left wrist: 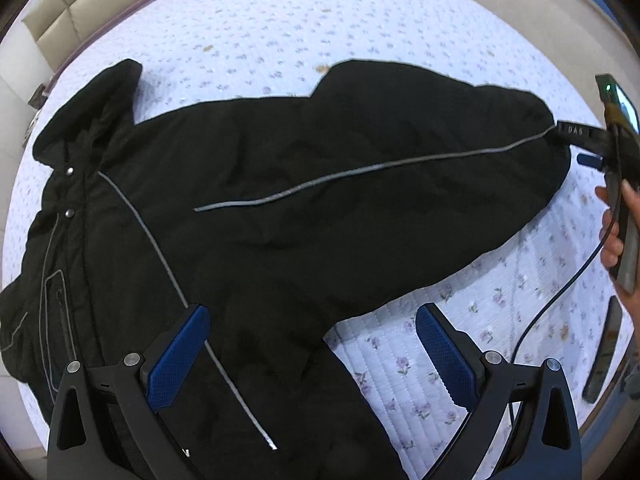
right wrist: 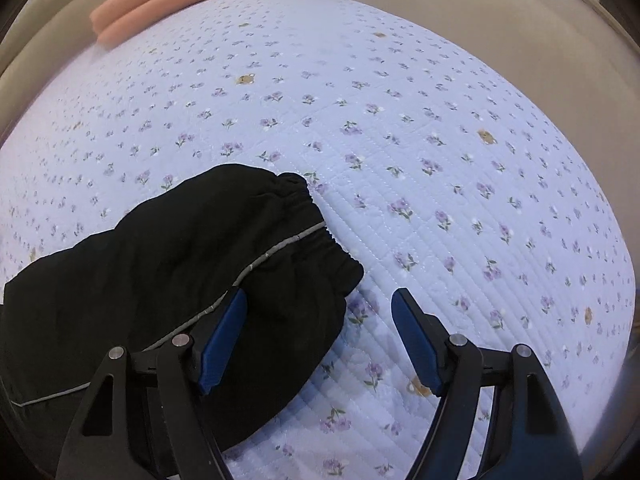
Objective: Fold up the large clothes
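A large black jacket with grey piping lies spread on the bed, collar at the left, one sleeve stretched out to the right. My left gripper is open and empty above the jacket's lower body, its fingers astride the garment's edge. In the right wrist view the sleeve ends in an elastic cuff. My right gripper is open over the sleeve end, its left finger over the fabric and its right finger over the quilt. The right gripper also shows in the left wrist view at the cuff.
The bed is covered by a pale blue floral quilt. A folded pink cloth lies at the far edge. A beige headboard stands at the back left. A black cable trails from the right hand.
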The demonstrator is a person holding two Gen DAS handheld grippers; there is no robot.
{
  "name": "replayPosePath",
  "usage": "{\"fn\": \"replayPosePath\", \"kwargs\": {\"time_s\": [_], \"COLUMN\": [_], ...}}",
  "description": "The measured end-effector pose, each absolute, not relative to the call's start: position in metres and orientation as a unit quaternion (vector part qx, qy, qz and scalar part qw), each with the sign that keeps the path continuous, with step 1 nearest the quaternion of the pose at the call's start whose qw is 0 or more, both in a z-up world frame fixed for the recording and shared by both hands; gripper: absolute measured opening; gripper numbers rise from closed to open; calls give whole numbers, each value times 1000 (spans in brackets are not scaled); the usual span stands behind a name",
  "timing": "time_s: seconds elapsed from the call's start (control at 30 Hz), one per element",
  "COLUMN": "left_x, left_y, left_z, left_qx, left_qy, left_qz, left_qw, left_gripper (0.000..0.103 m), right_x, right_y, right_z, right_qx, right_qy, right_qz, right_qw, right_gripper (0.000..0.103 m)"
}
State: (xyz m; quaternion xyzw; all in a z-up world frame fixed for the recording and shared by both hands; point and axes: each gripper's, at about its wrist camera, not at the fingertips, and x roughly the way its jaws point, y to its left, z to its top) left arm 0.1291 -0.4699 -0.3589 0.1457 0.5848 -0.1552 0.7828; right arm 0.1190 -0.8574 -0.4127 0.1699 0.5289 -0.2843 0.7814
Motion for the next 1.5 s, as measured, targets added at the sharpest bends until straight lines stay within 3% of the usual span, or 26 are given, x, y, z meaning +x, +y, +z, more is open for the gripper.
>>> {"fn": "replayPosePath", "kwargs": {"time_s": [0.33,0.53,0.6,0.67,0.77,0.93,1.1,1.17,1.5], "left_x": [132,135,138,143,152,173,185,181,150], "left_y": [-490,-496,-497,-498,-503,-507,-506,-508,-427], "left_z": [-373,-381,-381,-381,-378,-378,-426,-427,-376], "left_qx": [154,160,159,158,155,138,118,131,76], "left_qy": [592,596,592,586,572,557,612,591,575], "left_qz": [-159,-158,-157,-155,-154,-165,-164,-174,-188], "left_qw": [775,771,774,779,790,802,765,777,793], "left_gripper": [102,102,102,102,98,89,81,83,81], "right_x": [117,115,117,120,115,79,83,84,77], "right_y": [-860,-868,-866,-861,-857,-866,-870,-869,-807], "right_z": [-423,-433,-431,-424,-401,-361,-431,-432,-326], "right_qx": [182,212,211,212,214,236,250,255,248], "right_qy": [529,526,526,522,505,454,536,531,461], "right_qz": [-275,-263,-242,-203,-176,-181,-191,-191,-134], "right_qw": [782,781,788,801,818,840,783,786,841], "right_gripper": [79,88,82,43,24,20,20,20,16]}}
